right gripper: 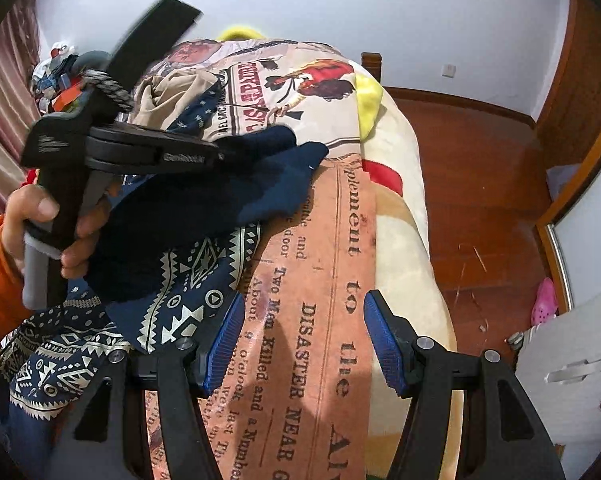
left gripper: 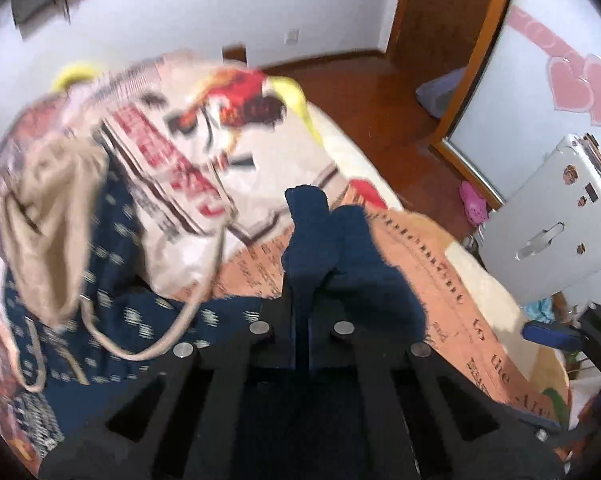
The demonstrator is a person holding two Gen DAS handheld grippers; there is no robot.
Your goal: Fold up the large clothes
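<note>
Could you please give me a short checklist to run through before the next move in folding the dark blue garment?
1. Left gripper shut on the dark blue garment: ok.
2. Right gripper open with nothing between its fingers: ok.
3. Garment spread flat on the bed: not ok, bunched and lifted.
4. Beige garment clear of the work: not ok, lying on the pile.
5. Second corner located for the right gripper: cannot tell.
</note>
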